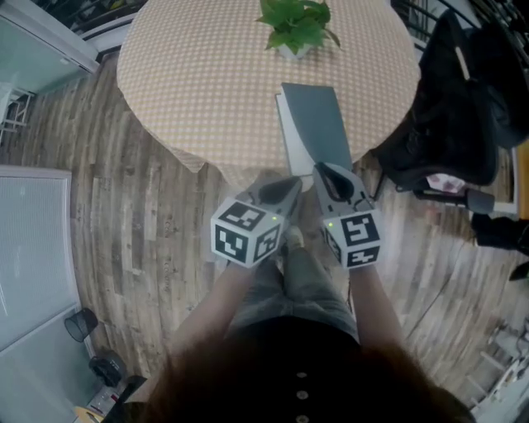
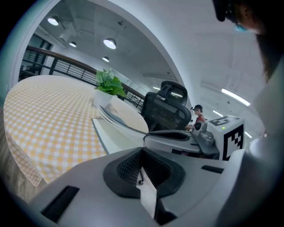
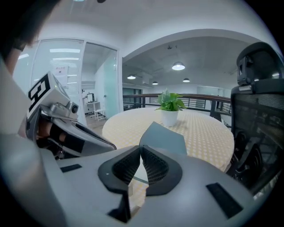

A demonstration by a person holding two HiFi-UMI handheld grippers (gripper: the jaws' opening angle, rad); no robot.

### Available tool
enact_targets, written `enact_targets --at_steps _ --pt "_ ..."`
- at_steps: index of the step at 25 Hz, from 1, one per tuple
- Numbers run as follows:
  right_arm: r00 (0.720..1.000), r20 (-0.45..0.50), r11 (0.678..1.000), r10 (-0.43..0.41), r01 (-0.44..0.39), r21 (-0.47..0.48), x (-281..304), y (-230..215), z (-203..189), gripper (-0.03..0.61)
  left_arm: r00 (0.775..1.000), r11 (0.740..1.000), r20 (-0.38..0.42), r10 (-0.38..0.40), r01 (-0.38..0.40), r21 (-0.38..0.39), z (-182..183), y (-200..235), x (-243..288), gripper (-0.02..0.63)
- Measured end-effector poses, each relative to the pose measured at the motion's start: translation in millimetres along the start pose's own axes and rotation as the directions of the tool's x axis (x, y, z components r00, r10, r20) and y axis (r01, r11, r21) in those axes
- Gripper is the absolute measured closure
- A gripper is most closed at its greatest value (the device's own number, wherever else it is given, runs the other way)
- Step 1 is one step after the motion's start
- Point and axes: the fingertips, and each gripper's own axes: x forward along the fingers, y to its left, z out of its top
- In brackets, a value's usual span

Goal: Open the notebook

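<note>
You are looking at a round cloth-covered table (image 1: 207, 74) wearing a fine yellow-and-white check. The flat slate-grey notebook (image 1: 318, 124) is showing white pages along 1 edge. The small potted plant (image 1: 293, 25) is showing bright green leaves above a white pot. Your pale grey plastic left gripper (image 1: 289, 186) and right gripper (image 1: 321, 169) are carrying black ribbed pads and black-and-white marker cubes. The wooden plank floor (image 1: 124, 215) is showing streaky grey-brown.

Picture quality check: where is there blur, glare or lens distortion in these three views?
Head view: fisheye bend, round yellow checked table and grey-covered notebook sharp, person's dark top at the bottom blurred. Left gripper view: black corners, ceiling lamps glaring white. Right gripper view: black corners, blurred left edge, even light.
</note>
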Motion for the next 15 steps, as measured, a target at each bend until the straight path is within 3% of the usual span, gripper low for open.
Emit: enact_targets --at_steps 7,15 --pt "0.997 0.077 0.991 0.0 -0.011 0.133 -15 -16 11 0.548 1.0 0.998 0.007 -0.019 0.018 0.058 17 -12 6 0.606" --pt "0.99 0.142 0.968 0.009 -0.044 0.246 -31 -33 18 0.548 0.999 0.999 0.036 0.013 -0.015 0.049 30 -18 17 0.606"
